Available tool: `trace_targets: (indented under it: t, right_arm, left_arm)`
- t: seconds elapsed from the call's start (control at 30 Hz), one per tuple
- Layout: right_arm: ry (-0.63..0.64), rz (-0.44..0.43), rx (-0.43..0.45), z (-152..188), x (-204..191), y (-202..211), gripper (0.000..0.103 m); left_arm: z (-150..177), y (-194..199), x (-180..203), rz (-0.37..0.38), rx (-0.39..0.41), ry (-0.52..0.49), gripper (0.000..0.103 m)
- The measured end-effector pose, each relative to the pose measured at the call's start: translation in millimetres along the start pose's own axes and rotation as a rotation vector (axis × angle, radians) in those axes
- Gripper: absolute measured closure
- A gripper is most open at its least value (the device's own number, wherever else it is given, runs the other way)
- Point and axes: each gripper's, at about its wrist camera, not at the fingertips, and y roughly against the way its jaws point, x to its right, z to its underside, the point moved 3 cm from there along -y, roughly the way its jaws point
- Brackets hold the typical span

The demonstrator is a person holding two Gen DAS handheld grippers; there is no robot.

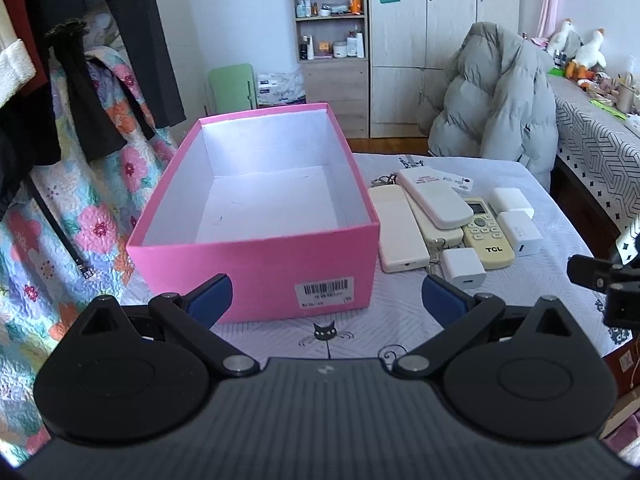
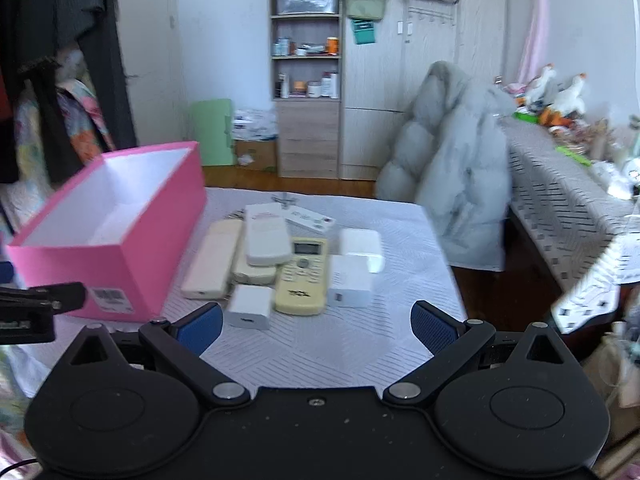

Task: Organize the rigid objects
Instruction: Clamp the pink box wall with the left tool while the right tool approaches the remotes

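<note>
Location: home bedroom; indicators: wardrobe (image 1: pixel 448 40) with hooks; open shelf unit (image 1: pixel 330 12) holding toiletries; puffer jacket (image 1: pixel 496 96) over a chair; hanging clothes (image 1: pixel 80 60); plush toys (image 1: pixel 580 52).

Background of the room. A grey puffer jacket (image 1: pixel 496 96) hangs over a chair behind the bench (image 1: pixel 560 240), which wears a pale patterned cloth. A wooden shelf unit (image 1: pixel 330 20) with bottles and jars stands beside a wardrobe (image 1: pixel 444 20). A flowered quilt (image 1: pixel 96 208) and dark clothes (image 1: pixel 132 40) hang left; 2 plush geese (image 1: pixel 580 50) sit right.
</note>
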Motion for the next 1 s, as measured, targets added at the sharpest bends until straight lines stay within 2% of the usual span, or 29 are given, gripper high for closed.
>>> trace_targets:
  t: [0.17,0.27,0.3,0.4,0.57,0.77,0.83,1.0]
  right_arm:
    - [0.017,-0.182,0.064,-15.5,-0.6,-1.2,0.001]
    - [0.053,-0.212,0.12,-25.3,-3.4,-8.1,0.001]
    - [0.06,-0.215,0.126,-28.6,-3.6,-12.9,0.001]
    - [0.059,-0.223,0.111,-35.4,-1.4,-33.1,0.002]
    - [0.047,-0.264,0.032,-41.8,1.7,-63.5,0.003]
    - [0.053,-0.279,0.0,-50.9,-5.0,-85.9,0.003]
    - [0.063,-0.285,-0.006,-53.6,-8.6,-92.1,0.003]
    - [0.064,-0.3,-0.033,-60.2,-16.0,-107.2,0.005]
  left_arm:
    - [-24.9,2.0,-30.2,-0.027,0.009,-0.026,0.002]
    - [-41.5,3.4,-54.1,-0.076,0.045,-0.05,0.002]
    - [-46.7,2.8,-62.8,-0.113,0.069,-0.066,0.002]
    - [-57.4,-5.5,-85.8,-0.196,0.106,-0.075,0.001]
    - [-72.9,-37.8,-123.0,-0.235,0.041,-0.04,0.004]
    - [-84.5,-75.6,-147.1,-0.237,-0.011,-0.015,0.018]
    - [-87.8,-93.1,-152.8,-0.25,-0.035,-0.011,0.03]
    - [-90.2,-130.1,-157.2,-0.208,-0.091,0.001,0.039]
